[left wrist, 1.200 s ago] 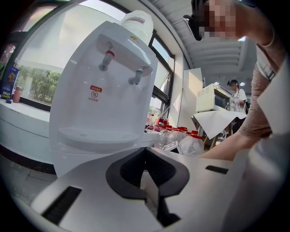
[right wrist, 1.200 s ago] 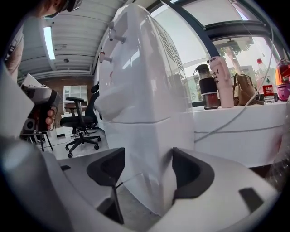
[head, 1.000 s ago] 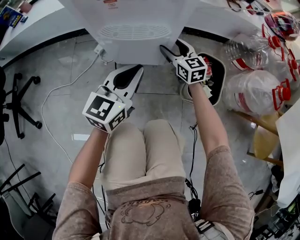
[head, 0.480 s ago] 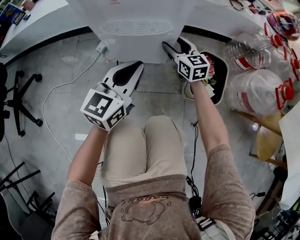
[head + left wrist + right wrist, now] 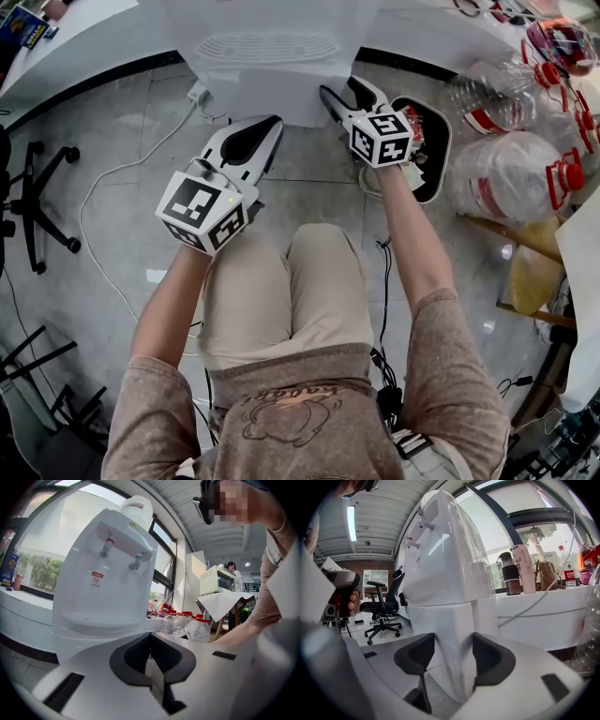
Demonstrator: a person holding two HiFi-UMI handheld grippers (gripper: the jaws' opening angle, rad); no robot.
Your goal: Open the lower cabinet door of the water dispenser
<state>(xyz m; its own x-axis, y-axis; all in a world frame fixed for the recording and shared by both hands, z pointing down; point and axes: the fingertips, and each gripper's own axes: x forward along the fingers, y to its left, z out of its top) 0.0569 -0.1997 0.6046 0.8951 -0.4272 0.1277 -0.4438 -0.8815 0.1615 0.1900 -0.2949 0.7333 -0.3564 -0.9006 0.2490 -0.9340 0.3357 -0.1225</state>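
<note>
A white water dispenser (image 5: 267, 56) stands on the grey floor (image 5: 141, 141), far from the person and right in front of them. Its lower cabinet door (image 5: 429, 620) is the bottom part, under the two taps, and it is closed. The right gripper (image 5: 339, 89) is at the right front corner of that bottom part. Its jaws are apart, and the corner of the cabinet sits between them. The jaws have just been closing in a bit, but they are not squeezing the corner. The left gripper (image 5: 274, 122) is held up nearer the person, to the left, a little way from the front of the dispenser. Its jaws are together with nothing in them. A white cable (image 5: 103, 206) lies across the floor on the left, near a black office chair (image 5: 37, 206). Big clear water bottles (image 5: 511, 183) with red caps lie on the right.
</note>
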